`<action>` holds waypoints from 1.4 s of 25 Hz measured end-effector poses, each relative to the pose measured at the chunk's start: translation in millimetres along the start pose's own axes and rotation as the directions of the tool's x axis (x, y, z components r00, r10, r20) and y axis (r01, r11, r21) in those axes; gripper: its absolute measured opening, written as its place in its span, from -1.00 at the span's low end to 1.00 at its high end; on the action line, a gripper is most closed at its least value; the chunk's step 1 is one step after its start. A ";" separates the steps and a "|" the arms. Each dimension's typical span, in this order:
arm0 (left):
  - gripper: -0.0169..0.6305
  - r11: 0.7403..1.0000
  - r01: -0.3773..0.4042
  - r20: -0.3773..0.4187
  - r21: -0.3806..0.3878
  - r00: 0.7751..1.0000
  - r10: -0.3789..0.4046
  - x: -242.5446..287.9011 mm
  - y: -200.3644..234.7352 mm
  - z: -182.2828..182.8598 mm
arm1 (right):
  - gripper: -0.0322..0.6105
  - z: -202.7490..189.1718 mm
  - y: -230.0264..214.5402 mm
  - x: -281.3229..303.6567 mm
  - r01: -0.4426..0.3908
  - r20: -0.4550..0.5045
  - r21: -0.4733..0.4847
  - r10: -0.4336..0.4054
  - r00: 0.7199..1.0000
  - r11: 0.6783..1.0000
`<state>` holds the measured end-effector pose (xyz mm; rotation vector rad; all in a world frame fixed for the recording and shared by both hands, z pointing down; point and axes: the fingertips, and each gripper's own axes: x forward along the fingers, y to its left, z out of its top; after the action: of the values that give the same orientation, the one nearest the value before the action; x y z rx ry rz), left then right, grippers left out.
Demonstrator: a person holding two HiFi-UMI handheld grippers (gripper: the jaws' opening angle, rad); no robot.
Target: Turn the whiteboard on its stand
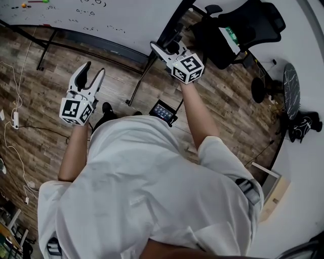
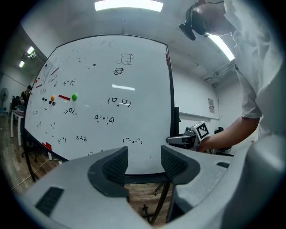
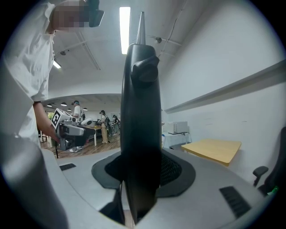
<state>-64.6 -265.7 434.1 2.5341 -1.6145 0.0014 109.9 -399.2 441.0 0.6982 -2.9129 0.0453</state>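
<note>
The whiteboard (image 1: 101, 20) stands upright on its black stand (image 1: 143, 76) on the floor, in front of the person and slightly to their left. In the left gripper view the whiteboard (image 2: 107, 89) fills most of the picture. Its white face is covered in small black doodles and carries a green magnet (image 2: 74, 96), an orange magnet (image 2: 52, 98) and a red bar (image 2: 64, 97) near its left side.

The right gripper (image 1: 161, 50) is at the board's right edge. In its own view the right gripper (image 3: 143, 167) is clamped on the black frame (image 3: 142, 112), with a ribbed pad pressing on each side of it. The left gripper (image 1: 93, 71) is held level in front of the board face and does not touch it. Its jaws stand apart in the left gripper view (image 2: 144, 163), with nothing between them.

The floor (image 1: 40, 116) is dark wood-look plank. A tablet (image 1: 163, 111) lies on it near the stand's foot, and a white cable (image 1: 15, 96) trails along the left. A black office chair (image 1: 238, 30) stands just beyond the board's right end, beside a white wall (image 1: 304, 167). The right gripper view shows a pale wooden table (image 3: 212, 150) against that wall. Strip lights (image 2: 128, 5) run along the ceiling, and people (image 3: 103, 125) stand far off across the room.
</note>
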 end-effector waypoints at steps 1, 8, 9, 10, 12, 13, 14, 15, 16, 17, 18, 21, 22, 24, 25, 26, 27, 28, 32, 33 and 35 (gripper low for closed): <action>-0.22 1.000 0.003 0.002 0.000 1.000 -0.003 0.2 -0.4 0.6 | -0.39 0.1 -0.2 -0.7 0.000 0.002 0.001 0.000 1.000 1.000; -0.22 1.000 0.026 0.001 0.008 1.000 -0.026 -2.5 -2.7 2.6 | -0.39 2.0 1.5 -3.7 0.008 -0.002 -0.003 -0.008 1.000 1.000; -0.22 1.000 0.030 0.002 0.007 1.000 -0.030 -2.1 -3.6 3.4 | -0.39 2.7 1.2 -4.4 0.010 -0.001 -0.001 -0.010 1.000 1.000; -0.22 0.999 0.035 0.002 0.006 0.999 -0.035 -1.5 -5.4 4.0 | -0.39 3.2 0.9 -5.6 0.014 -0.001 0.000 -0.014 1.000 1.000; -0.22 0.999 0.045 0.003 0.004 0.999 -0.045 -0.4 -10.7 3.8 | -0.39 3.4 0.9 -9.3 0.020 0.002 0.003 -0.020 1.000 1.000; -0.22 0.999 0.050 0.002 0.003 0.999 -0.050 -0.1 -13.7 3.2 | -0.39 3.2 1.2 -11.0 0.023 0.004 0.003 -0.023 1.000 1.000; -0.22 0.999 0.054 0.001 0.004 0.999 -0.054 0.2 -16.9 2.6 | -0.39 2.9 1.4 -12.4 0.026 0.006 0.004 -0.026 1.000 1.000; -0.22 0.998 0.059 0.001 0.004 0.998 -0.059 0.7 -20.4 2.1 | -0.39 2.7 1.5 -13.5 0.027 0.009 0.004 -0.027 1.000 1.000; -0.22 0.998 0.063 0.002 0.004 0.998 -0.063 1.4 -24.2 1.6 | -0.39 2.6 1.7 -14.5 0.026 0.009 0.003 -0.026 1.000 1.000; -0.23 0.998 0.067 0.002 0.003 0.998 -0.067 2.1 -28.2 1.2 | -0.39 2.7 1.9 -15.4 0.024 0.008 0.001 -0.024 1.000 1.000; -0.22 0.997 0.071 0.003 0.003 0.997 -0.071 2.8 -31.9 0.8 | -0.39 2.7 2.3 -15.9 0.021 0.006 -0.001 -0.021 1.000 1.000; -0.22 0.997 0.074 0.008 -0.001 0.997 -0.074 3.4 -40.7 0.4 | -0.39 2.4 3.7 -17.2 0.014 -0.001 -0.005 -0.014 1.000 1.000; -0.22 0.997 0.074 0.010 -0.002 0.997 -0.073 3.5 -43.1 0.6 | -0.39 2.5 3.8 -17.8 0.012 -0.001 -0.006 -0.012 1.000 1.000; -0.23 0.997 0.075 0.012 -0.002 0.997 -0.075 3.8 -46.9 1.1 | -0.39 3.2 3.5 -18.9 0.011 0.001 -0.005 -0.011 1.000 1.000; -0.23 0.997 0.077 0.012 -0.002 0.997 -0.077 3.9 -48.0 0.8 | -0.39 3.5 3.4 -19.1 0.012 0.002 -0.004 -0.012 1.000 1.000; -0.23 0.997 0.079 0.011 -0.003 0.997 -0.079 3.9 -48.7 0.3 | -0.39 3.7 3.5 -19.1 0.012 0.004 -0.002 -0.012 1.000 1.000; -0.23 0.997 0.082 0.010 -0.006 0.997 -0.082 3.8 -49.0 -0.5 | -0.39 3.7 3.7 -19.2 0.013 0.004 -0.001 -0.013 1.000 1.000; -0.23 0.996 0.087 0.009 -0.010 0.996 -0.087 3.7 -49.3 -1.1 | -0.39 3.7 4.0 -19.5 0.014 0.004 0.000 -0.014 1.000 1.000; -0.23 0.994 0.112 0.007 -0.020 0.994 -0.112 5.5 -50.5 -1.6 | -0.39 4.1 4.4 -23.8 0.027 0.004 0.003 -0.027 1.000 1.000; -0.23 0.993 0.119 0.008 -0.020 0.993 -0.119 7.2 -51.1 -1.5 | -0.39 3.6 3.6 -25.8 0.032 0.005 0.005 -0.032 0.999 0.999; -0.23 0.991 0.133 0.009 -0.021 0.991 -0.133 10.7 -52.0 -1.8 | -0.39 1.9 1.5 -30.1 0.042 0.003 0.009 -0.042 0.999 0.999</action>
<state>-12.9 -253.6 430.7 2.6224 -1.4367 -0.0395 135.5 -384.5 434.6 0.7608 -2.9019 0.0524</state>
